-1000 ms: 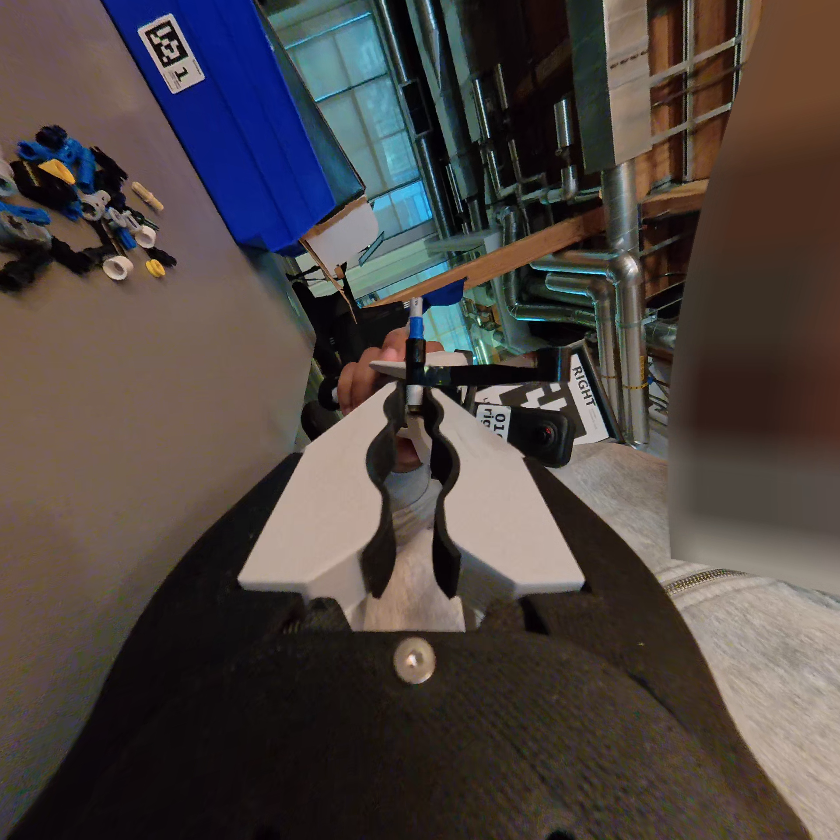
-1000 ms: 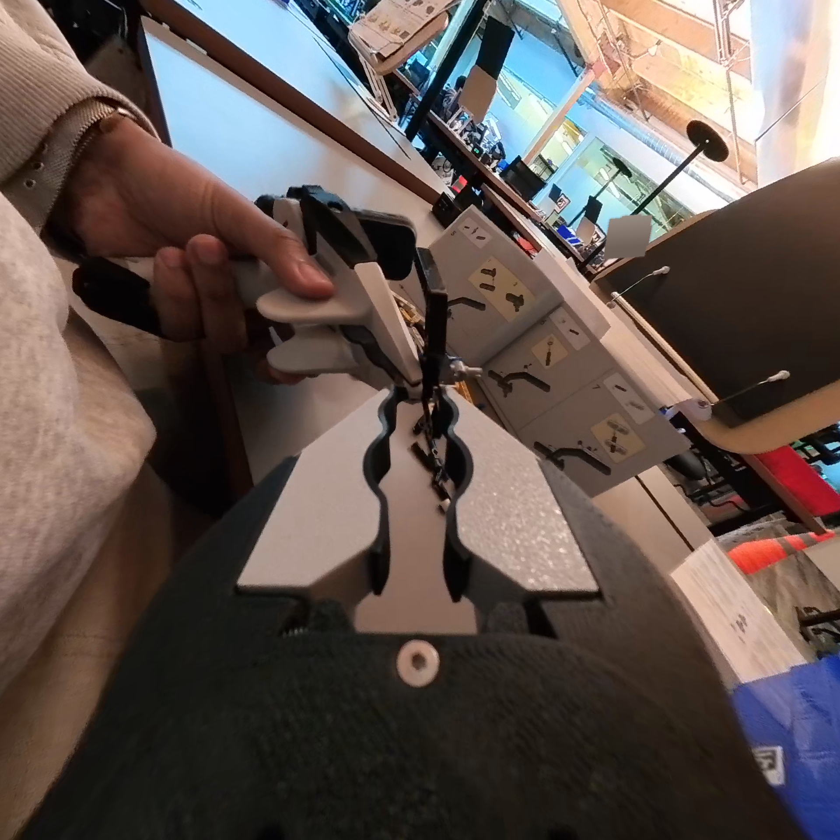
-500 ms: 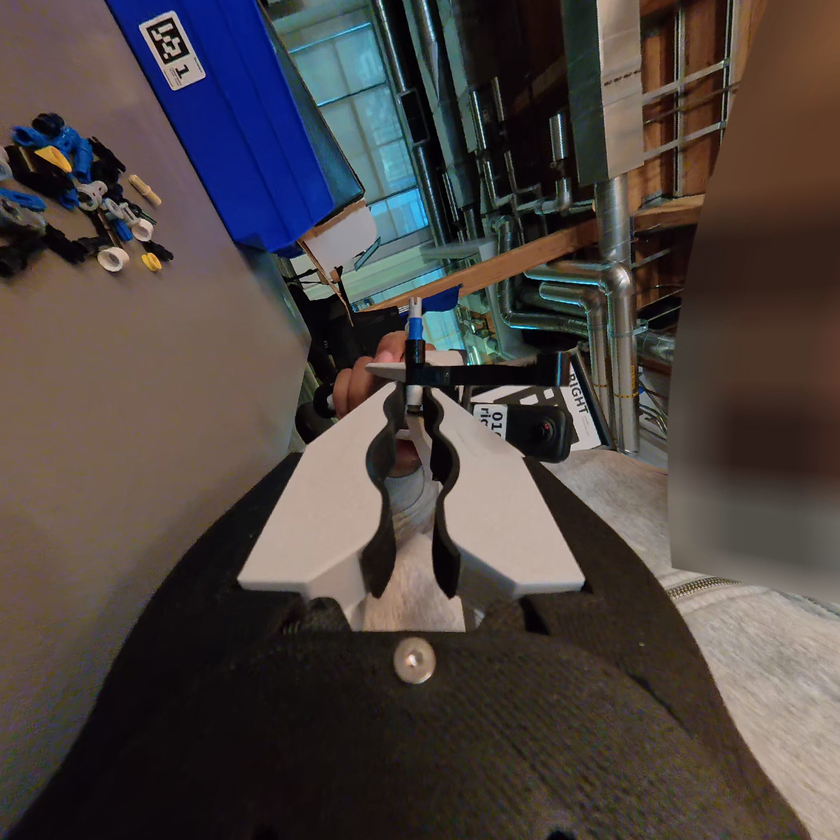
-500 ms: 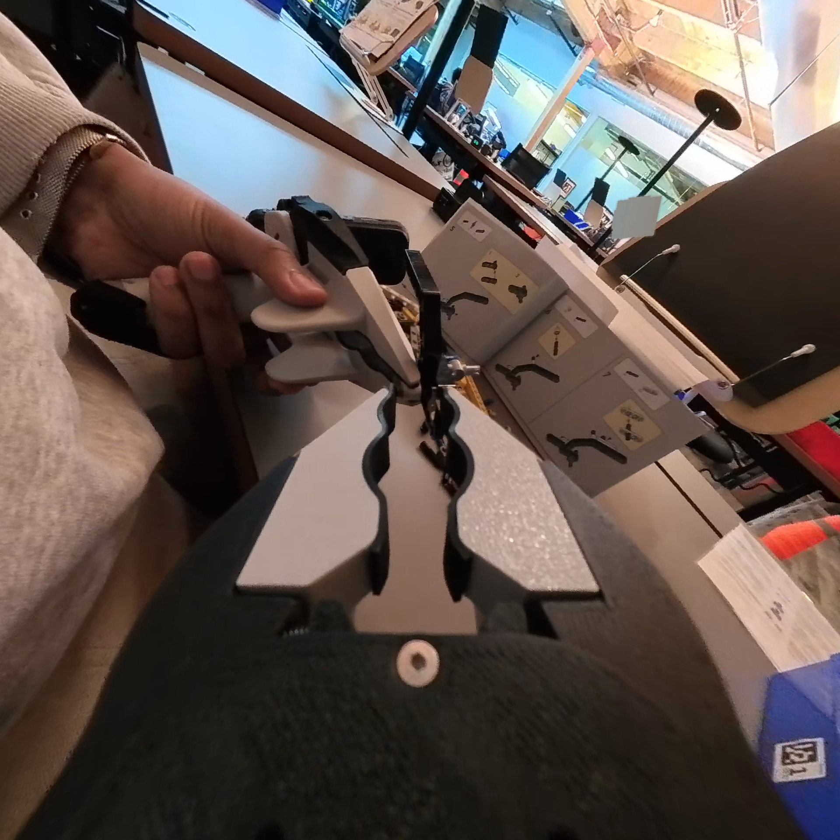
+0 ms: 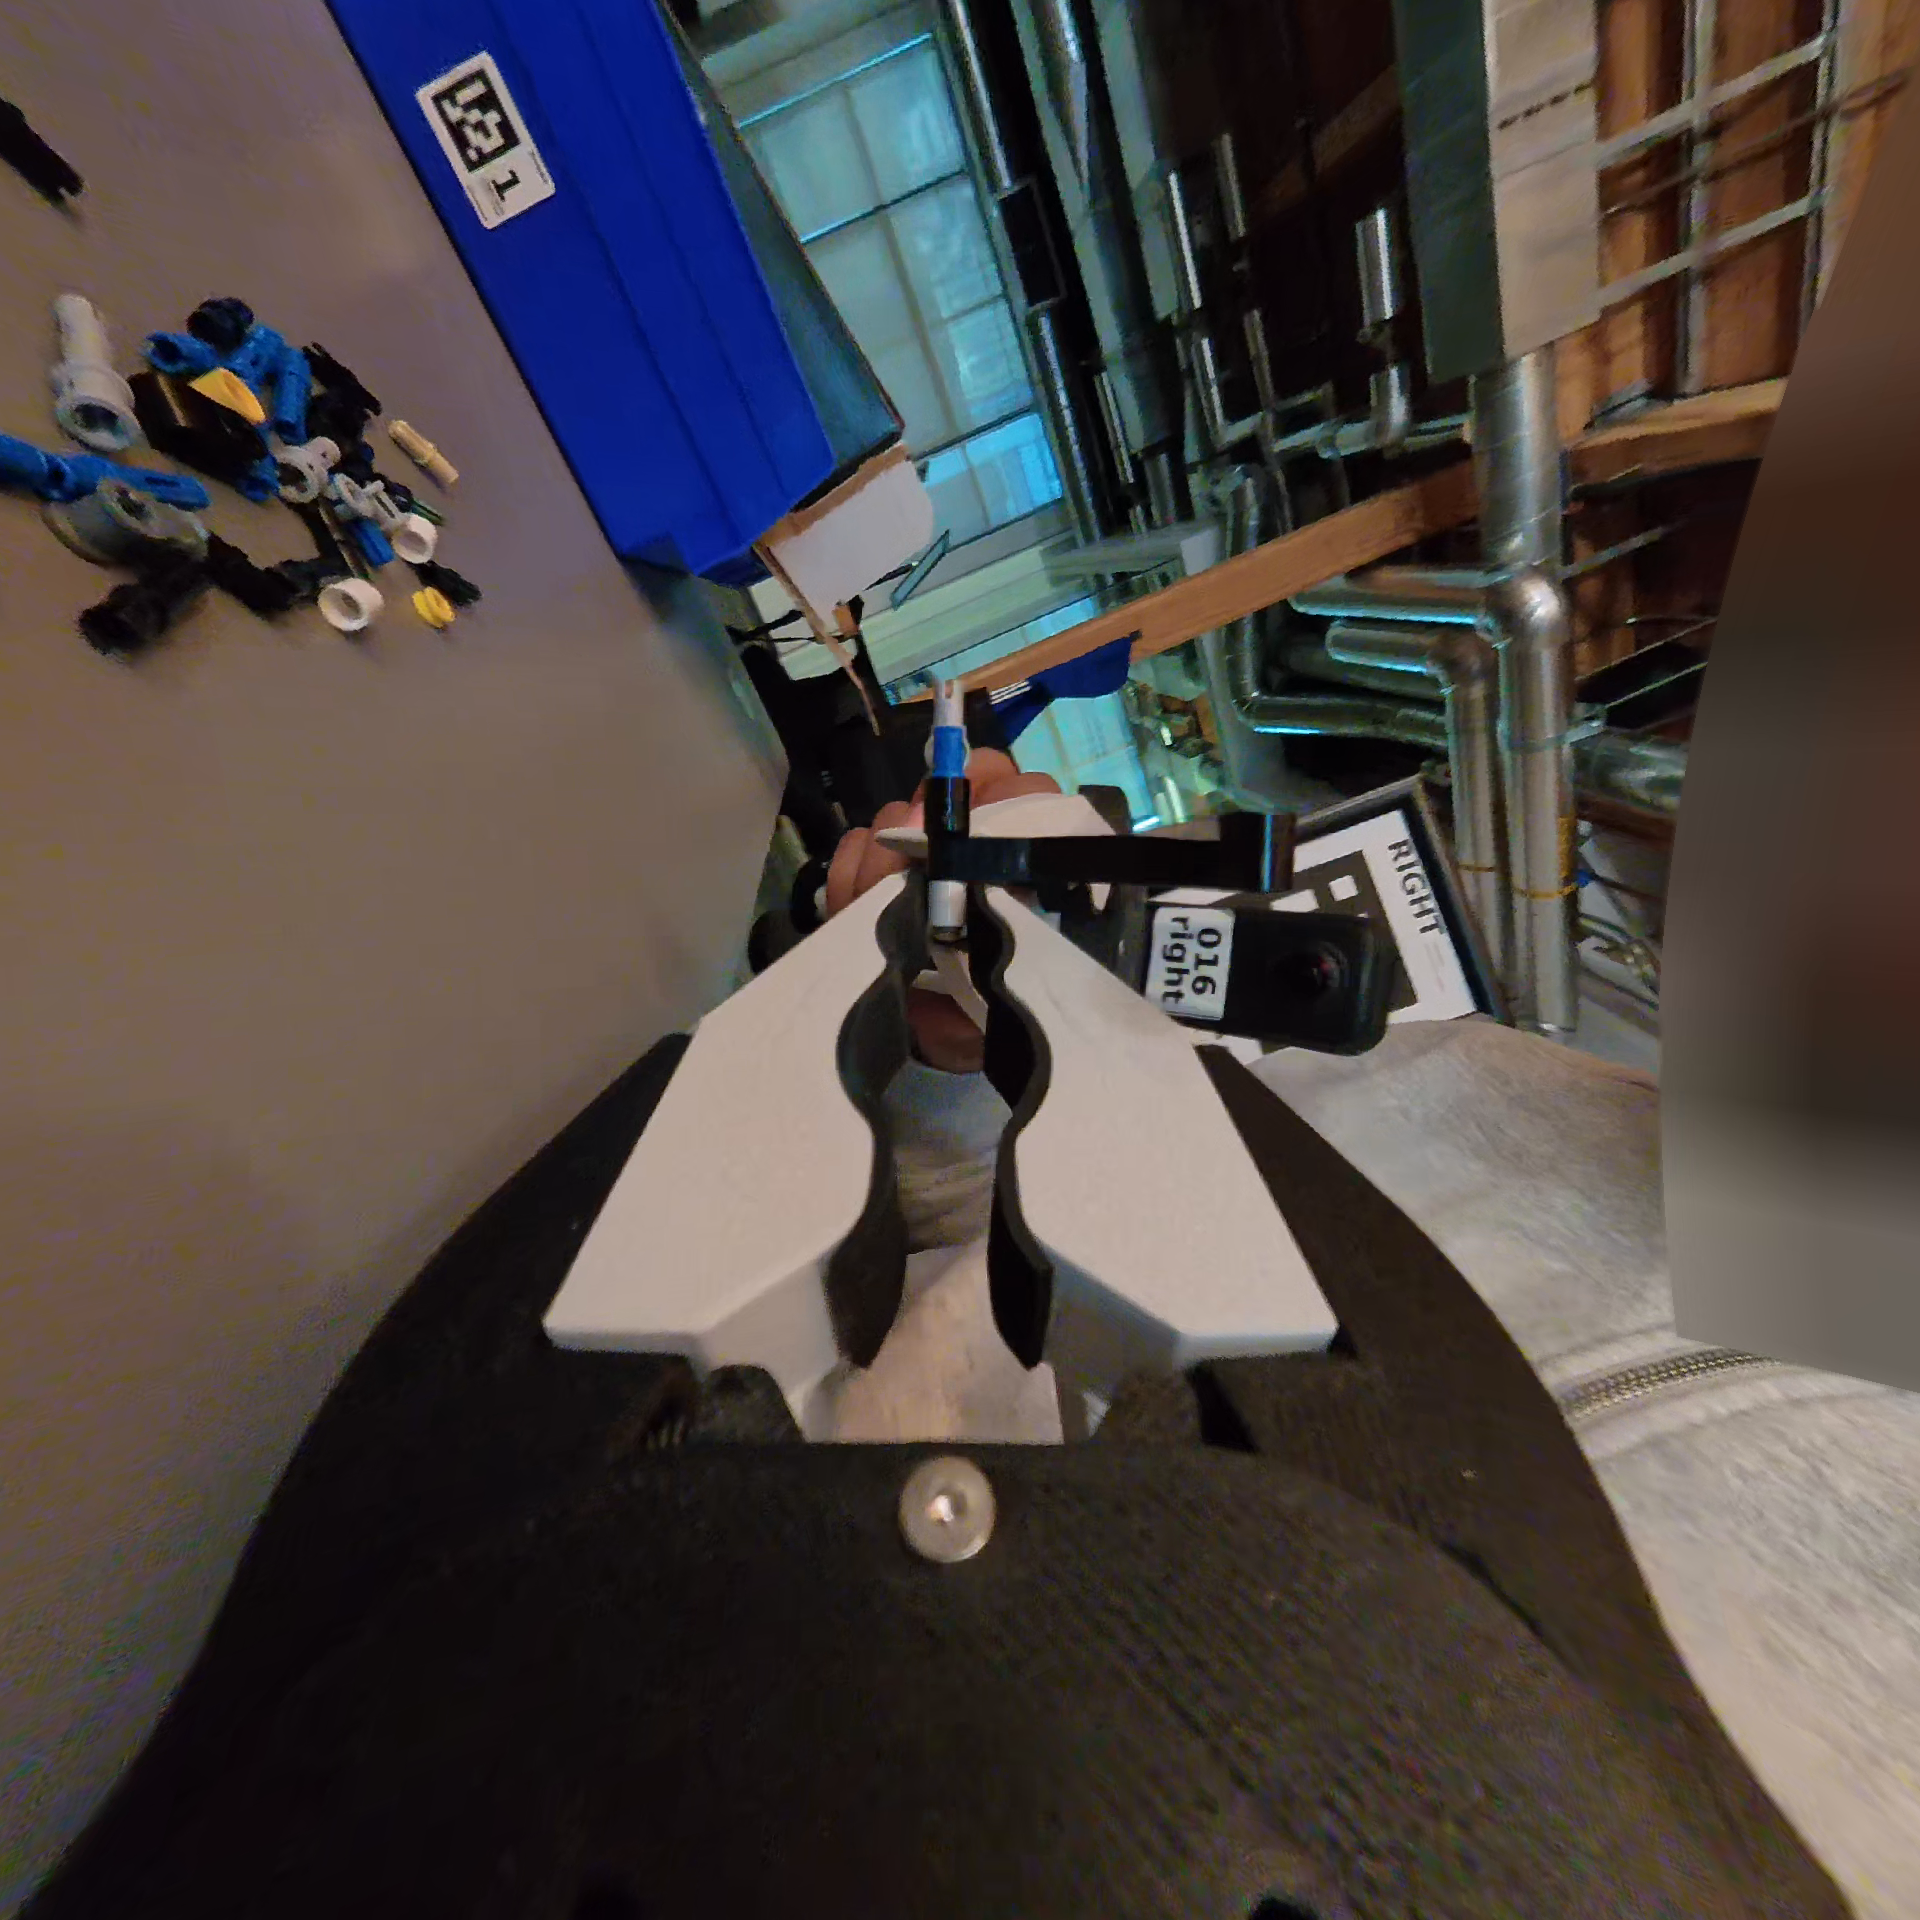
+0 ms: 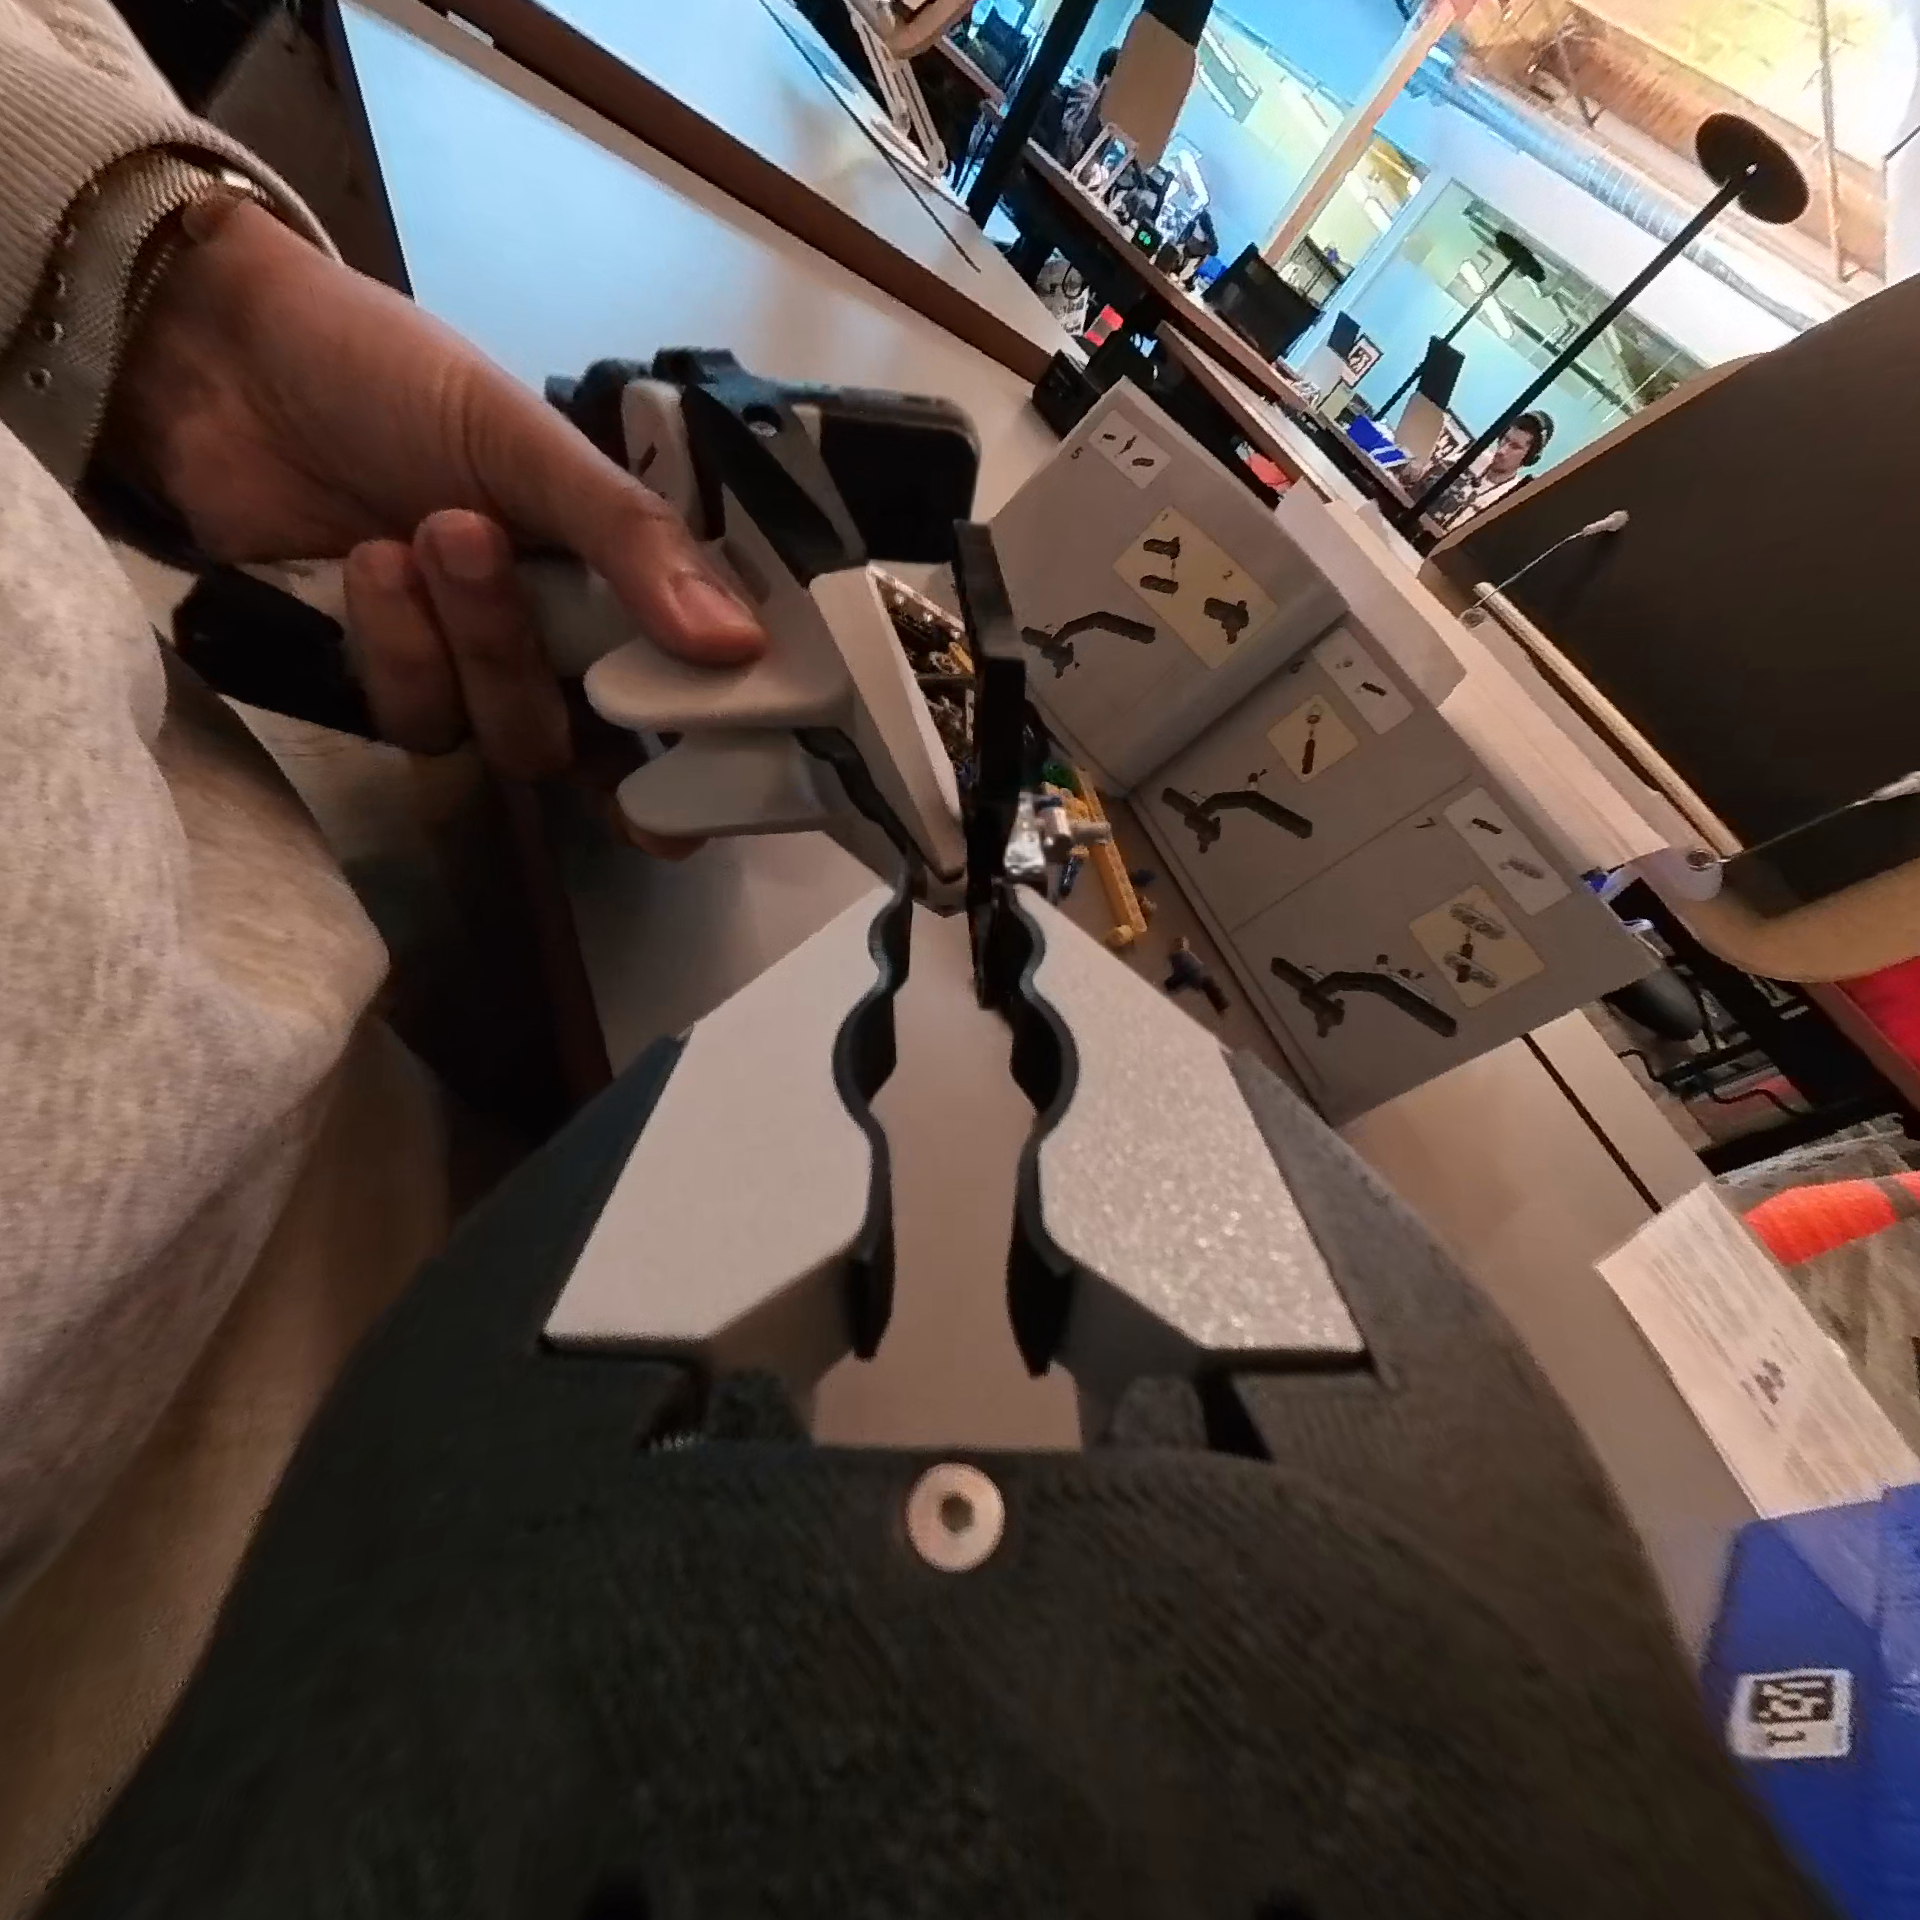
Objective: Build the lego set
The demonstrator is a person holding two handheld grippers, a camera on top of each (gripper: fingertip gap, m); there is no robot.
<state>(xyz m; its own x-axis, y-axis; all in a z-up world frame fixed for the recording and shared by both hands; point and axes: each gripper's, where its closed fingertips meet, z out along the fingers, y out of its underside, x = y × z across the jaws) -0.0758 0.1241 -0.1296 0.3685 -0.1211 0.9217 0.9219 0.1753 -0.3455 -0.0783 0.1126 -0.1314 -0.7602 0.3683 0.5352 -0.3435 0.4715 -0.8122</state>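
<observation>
A long black beam (image 5: 1132, 858) has a grey axle with a blue bush (image 5: 945, 746) through one end. My left gripper (image 5: 948, 920) is shut on the lower end of that axle. My right gripper (image 6: 966, 904) is shut on the black beam (image 6: 985, 717), which stands up from its tips. The axle (image 6: 1051, 831) sticks out to the right of the beam. In the right wrist view the left gripper (image 6: 925, 831), held in a hand (image 6: 416, 499), meets the beam from the left. Both are held in the air above the table.
Loose blue, black, white and yellow pieces (image 5: 239, 468) lie on the grey table beside a blue bin (image 5: 623, 312). An open instruction booklet (image 6: 1299, 727) stands behind more loose pieces (image 6: 1117, 883). A paper sheet (image 6: 1745, 1382) and the blue bin (image 6: 1849, 1714) are at right. The tips of both grippers are at nearly the same place.
Both grippers keep their hold on the joined beam and axle. The pair has tilted and shifted slightly, so the table pieces and booklet sit differently in both views.
</observation>
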